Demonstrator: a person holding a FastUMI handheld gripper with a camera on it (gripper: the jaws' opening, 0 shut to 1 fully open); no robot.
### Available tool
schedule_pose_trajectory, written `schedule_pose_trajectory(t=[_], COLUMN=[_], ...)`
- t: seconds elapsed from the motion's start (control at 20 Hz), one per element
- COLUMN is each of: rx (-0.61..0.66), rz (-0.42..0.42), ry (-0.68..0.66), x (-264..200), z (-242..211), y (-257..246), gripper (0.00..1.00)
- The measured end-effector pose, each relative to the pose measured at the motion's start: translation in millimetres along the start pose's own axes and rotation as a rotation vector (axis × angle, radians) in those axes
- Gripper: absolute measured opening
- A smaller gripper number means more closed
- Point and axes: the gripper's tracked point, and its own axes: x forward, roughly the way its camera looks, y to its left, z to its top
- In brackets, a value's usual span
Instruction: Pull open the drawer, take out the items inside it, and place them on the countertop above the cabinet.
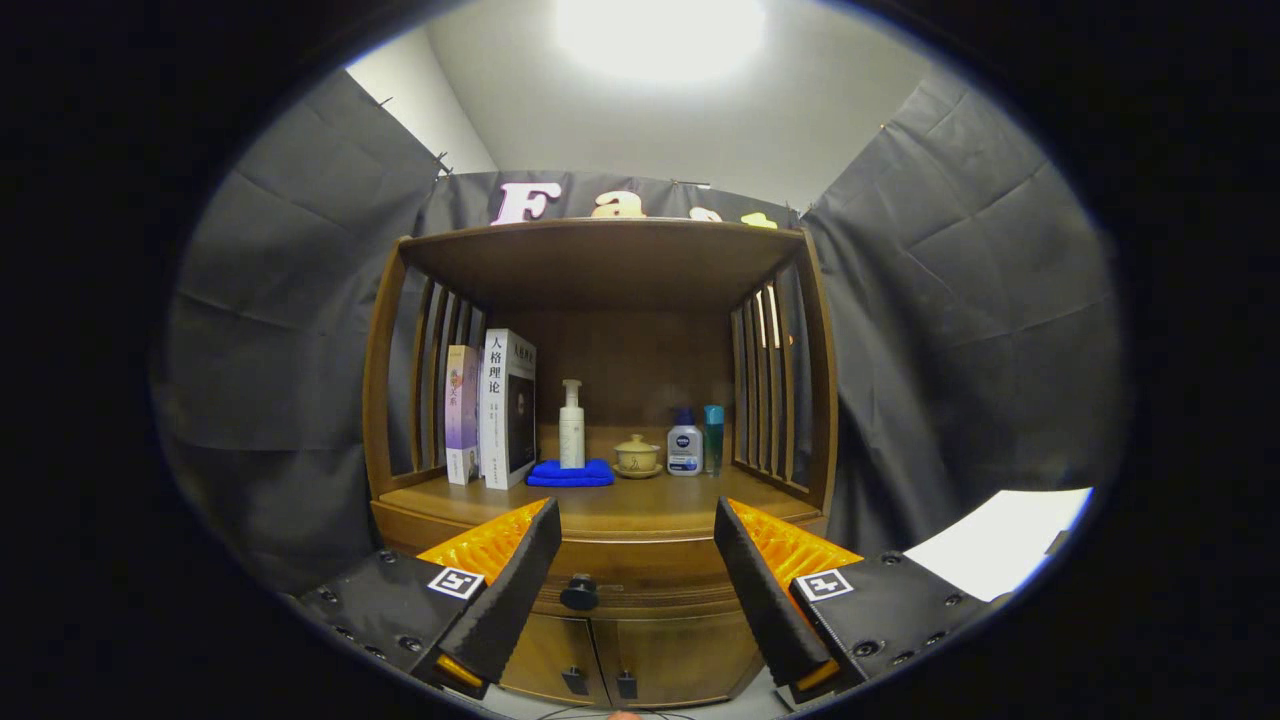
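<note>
A wooden cabinet stands ahead of me with its drawer (600, 572) shut under the countertop (640, 505). The drawer's black round knob (579, 593) sits low between my fingers, nearer the left one and still some way beyond them. My gripper (637, 535) is open, its orange and black fingers (520, 570) spread wide with nothing between them. What is inside the drawer is hidden.
On the countertop stand two books (495, 410), a white pump bottle (571, 425) on a blue cloth (570, 473), a small lidded cup (637, 456), a blue-capped bottle (685, 445) and a teal tube (713, 437). Two cabinet doors (625, 655) are below the drawer. Slatted sides and a top shelf enclose the counter.
</note>
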Motion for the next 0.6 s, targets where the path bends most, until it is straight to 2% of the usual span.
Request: schedule_pose_trajectory(t=[0.15, 0.6], rx=[0.0, -0.007], rz=[0.031, 0.023], ry=[0.05, 0.231], x=[25, 78], z=[-24, -116], y=[9, 27], gripper=[0.97, 0.98])
